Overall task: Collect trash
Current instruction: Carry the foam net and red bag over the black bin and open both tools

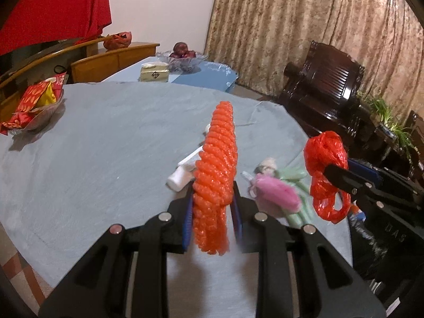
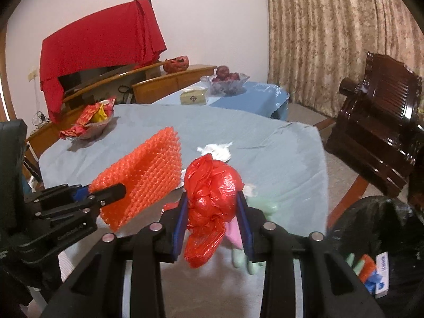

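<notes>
While the left gripper (image 1: 212, 209) clamps an orange bubble-wrap sheet (image 1: 216, 175) between its blue pads, the sheet stands up above the near edge of the table (image 1: 92, 145), its surface a grid of small shiny bumps and its lower end hanging loose below the fingers. Just beside it, the right gripper (image 2: 213, 217) is closed around a crumpled red plastic bag (image 2: 209, 201), glossy and twisted into knots, with a tail drooping beneath the pads. At the near right corner of the table a black trash bag (image 2: 384, 228) gapes open, with colourful scraps inside. Under the two held pieces, near the near edge, lie a pink and pale green glove-like bundle (image 1: 278, 193) and a white roll (image 1: 180, 179). Farther along the grey-blue cloth sits a wad of white tissue (image 2: 217, 149). Near the far left edge a glass dish of red and yellow packets (image 1: 34, 106) rests. Beyond the far edge, a lower blue-covered table (image 2: 254, 95) carries a fruit bowl (image 2: 225, 79) and a small box (image 2: 193, 96).
</notes>
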{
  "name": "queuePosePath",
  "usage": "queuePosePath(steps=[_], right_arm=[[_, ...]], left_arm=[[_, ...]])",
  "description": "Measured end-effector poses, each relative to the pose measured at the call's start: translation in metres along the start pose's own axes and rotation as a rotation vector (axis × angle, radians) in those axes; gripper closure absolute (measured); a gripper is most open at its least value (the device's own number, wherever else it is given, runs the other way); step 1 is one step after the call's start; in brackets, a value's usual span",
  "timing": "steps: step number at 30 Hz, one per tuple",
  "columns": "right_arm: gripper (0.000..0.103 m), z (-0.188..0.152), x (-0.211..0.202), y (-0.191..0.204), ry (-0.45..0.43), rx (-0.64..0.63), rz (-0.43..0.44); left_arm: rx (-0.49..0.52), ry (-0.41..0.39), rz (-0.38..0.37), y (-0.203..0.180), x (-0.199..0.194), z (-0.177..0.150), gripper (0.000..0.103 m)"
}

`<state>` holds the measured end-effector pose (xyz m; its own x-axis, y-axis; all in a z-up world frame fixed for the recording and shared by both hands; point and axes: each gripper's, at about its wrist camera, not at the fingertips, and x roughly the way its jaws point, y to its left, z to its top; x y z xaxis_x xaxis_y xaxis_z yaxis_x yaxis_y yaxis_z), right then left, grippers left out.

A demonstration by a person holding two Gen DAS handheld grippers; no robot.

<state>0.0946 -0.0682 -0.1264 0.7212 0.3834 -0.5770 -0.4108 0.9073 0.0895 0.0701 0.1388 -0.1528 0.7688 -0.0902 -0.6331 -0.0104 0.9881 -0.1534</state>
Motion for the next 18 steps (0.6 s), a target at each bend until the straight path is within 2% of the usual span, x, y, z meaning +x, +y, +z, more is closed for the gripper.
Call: queuePosePath(steps=[6, 18], right_arm=[[0.068, 0.004, -0.025, -0.015, -0.022, 0.002, -0.022], [0.068, 0.005, -0.064, -0.051, -0.034, 0.05, -0.077]], left_arm=[[0.015, -0.025, -0.022, -0.026, -0.012, 0.009, 0.079], [0.055, -0.018, -0.074, -0.074, -0.019, 0.016, 0.079]])
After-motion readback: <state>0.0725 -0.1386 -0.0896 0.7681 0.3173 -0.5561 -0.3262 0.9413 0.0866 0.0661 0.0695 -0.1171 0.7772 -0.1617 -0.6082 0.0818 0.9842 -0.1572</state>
